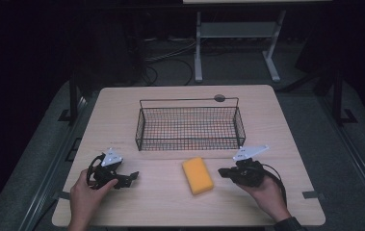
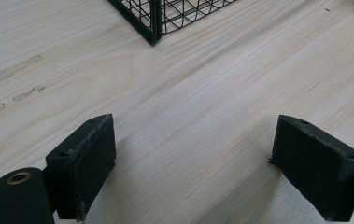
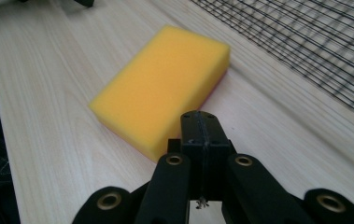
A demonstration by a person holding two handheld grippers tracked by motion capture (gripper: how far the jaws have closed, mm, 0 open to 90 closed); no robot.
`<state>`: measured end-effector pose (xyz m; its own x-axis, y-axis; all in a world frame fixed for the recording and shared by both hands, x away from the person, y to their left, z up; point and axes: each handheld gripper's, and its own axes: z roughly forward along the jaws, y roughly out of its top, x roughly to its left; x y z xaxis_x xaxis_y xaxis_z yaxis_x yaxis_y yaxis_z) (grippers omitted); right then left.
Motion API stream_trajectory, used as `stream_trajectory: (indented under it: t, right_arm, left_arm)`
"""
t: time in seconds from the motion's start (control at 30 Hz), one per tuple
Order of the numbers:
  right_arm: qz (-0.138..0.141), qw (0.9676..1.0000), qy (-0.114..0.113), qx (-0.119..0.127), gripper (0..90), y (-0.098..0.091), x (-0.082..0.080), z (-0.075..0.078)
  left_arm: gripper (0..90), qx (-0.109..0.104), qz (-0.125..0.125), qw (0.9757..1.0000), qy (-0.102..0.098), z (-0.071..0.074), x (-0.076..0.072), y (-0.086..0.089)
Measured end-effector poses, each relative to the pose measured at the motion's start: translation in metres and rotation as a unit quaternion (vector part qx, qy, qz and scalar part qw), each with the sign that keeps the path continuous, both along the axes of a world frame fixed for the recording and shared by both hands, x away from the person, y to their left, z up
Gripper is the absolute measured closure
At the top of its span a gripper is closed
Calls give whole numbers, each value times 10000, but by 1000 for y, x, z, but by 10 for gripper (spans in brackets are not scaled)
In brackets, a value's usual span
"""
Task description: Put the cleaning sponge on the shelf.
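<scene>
1. The right tongs [image 3: 201,126] have their jaws pressed flat together with nothing between them. They lie low over the table, tip pointing at the near side of the sponge [image 3: 165,88]. By my reading, closed jaws aimed at a long side suit a nudge, or a pause before opening to grab.

2. The left tongs [image 2: 191,158] stand wide open over bare wood and hold nothing. They sit well apart from the sponge, near the basket's corner [image 2: 152,28], so this hand seems to be waiting.

3. In the high view the sponge [image 1: 198,175] lies flat on the table [image 1: 122,211], between the two tongs and closer to the right tongs [image 1: 224,172]. It is just in front of the wire basket [image 1: 189,144] and not touching it. A thin pink layer shows along its underside in the right gripper view.

4. The basket is empty and sits at mid-table with its long side toward the person, an easy place to drop the sponge into.

5. I can read no brand, label or writing on the sponge, the basket or the tongs.
</scene>
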<state>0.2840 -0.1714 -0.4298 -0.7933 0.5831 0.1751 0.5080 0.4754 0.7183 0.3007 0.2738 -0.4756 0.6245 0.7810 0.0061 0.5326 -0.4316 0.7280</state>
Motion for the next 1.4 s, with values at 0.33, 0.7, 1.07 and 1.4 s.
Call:
stream_trajectory:
  t: [0.33,0.7,1.07,1.4]
  right_arm:
    - [276,9996,35,-2,899,25,2,-1]
    - [546,9985,25,13,898,50,2,-1]
    - [884,9961,74,7,898,80,1,-7]
    - [1103,9936,185,-123,899,98,-3,-15]
  left_arm:
    - [128,-1,0,10000,1,0,0,0]
    - [128,0,-1,10000,0,0,0,0]
    - [128,-2,-2,10000,0,0,0,0]
    - [128,-1,0,10000,0,0,0,0]
